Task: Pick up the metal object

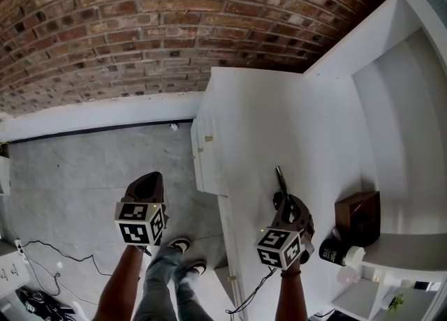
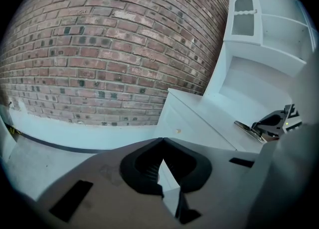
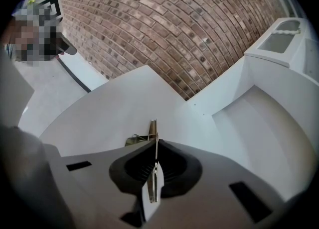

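Grasp looks done — right tongs (image 1: 285, 206) clenched on the thin metal strip (image 1: 280, 178), which juts ahead of their tips over the white counter (image 1: 251, 117); left tongs (image 1: 144, 185) closed on nothing, off to the side above the floor (image 1: 77, 173) — only lifting clear seems left.

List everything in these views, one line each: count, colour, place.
metal object: one, silvery, thin strip, gripped over the counter
counter: one, white, against the wall
box: one, brown, on the counter to the right of the right gripper
bottle: one, dark with a pale cap, on the counter beside the box
brick wall: one, red-brown, behind the counter
floor: grey, left of the counter
cables: black, on the floor at lower left
shoes: two, dark with white soles, on the floor
left gripper: jaws shut, empty, over the floor
right gripper: jaws shut on the metal object
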